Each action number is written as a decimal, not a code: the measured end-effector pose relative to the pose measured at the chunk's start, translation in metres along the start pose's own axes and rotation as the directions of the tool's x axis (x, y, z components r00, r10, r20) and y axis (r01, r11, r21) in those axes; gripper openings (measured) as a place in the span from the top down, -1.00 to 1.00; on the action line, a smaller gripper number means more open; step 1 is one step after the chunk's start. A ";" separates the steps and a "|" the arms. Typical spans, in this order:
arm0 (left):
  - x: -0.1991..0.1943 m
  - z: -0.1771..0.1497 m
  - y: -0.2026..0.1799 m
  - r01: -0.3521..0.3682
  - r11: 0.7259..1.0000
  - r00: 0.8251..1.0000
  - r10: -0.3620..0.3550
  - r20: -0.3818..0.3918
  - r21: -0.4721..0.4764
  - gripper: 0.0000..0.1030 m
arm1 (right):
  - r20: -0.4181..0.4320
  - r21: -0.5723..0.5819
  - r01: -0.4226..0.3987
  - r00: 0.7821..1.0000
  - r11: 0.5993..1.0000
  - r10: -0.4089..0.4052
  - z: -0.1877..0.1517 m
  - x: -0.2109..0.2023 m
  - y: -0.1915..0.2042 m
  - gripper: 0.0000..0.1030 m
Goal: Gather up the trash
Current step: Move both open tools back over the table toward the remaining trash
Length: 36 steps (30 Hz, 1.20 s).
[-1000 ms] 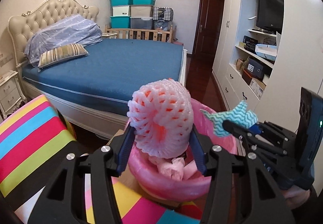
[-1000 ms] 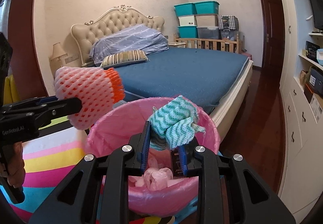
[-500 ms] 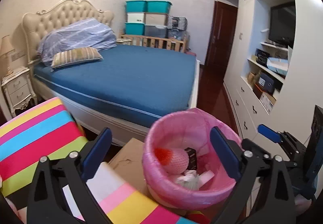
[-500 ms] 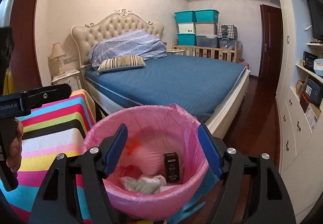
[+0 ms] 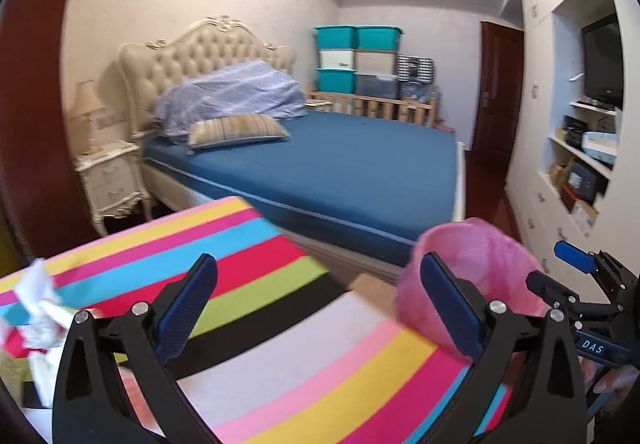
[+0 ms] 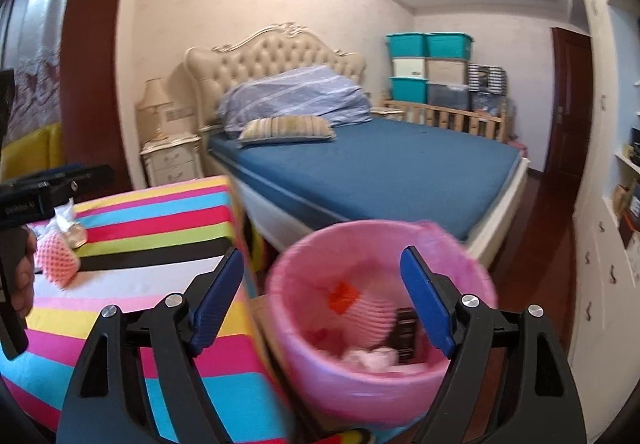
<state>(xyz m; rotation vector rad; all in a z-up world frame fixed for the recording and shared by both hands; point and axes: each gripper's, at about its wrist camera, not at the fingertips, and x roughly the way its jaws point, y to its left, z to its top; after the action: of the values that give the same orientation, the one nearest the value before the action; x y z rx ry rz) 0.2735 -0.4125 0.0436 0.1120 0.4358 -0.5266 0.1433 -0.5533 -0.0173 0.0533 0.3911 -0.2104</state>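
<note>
Pink bin (image 6: pixel 360 380), rainbow-striped cloth (image 5: pixel 280 344), blue bed (image 5: pixel 360 171), teal boxes (image 5: pixel 356 37)

Left wrist: looks forward and slightly down along my left gripper (image 5: pixel 318 304), close over the striped cloth (image 5: pixel 280 344) | Right wrist: same heading along my right gripper (image 6: pixel 322 294), close above the pink bin (image 6: pixel 360 376) | Shared: striped cloth, bin, bed (image 5: pixel 340 171), stacked storage boxes (image 5: pixel 356 59).

"DAS", white letters, on the black body of the right gripper (image 5: pixel 566 276), right of the left jaws. Lettering on the left gripper (image 6: pixel 52 183) body blurred, unreadable.
</note>
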 end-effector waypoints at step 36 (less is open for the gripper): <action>-0.175 -0.156 0.272 -0.528 0.843 0.841 0.502 -0.201 -0.103 -0.91 | -0.288 -0.152 -0.447 0.873 0.882 0.393 -0.022 0.051 0.338 -0.63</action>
<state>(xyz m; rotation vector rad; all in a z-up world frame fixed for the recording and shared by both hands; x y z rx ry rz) 0.2178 -0.0646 -0.0240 0.1192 0.5846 0.0558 0.2535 -0.2309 -0.0531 -0.0486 0.6418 0.2786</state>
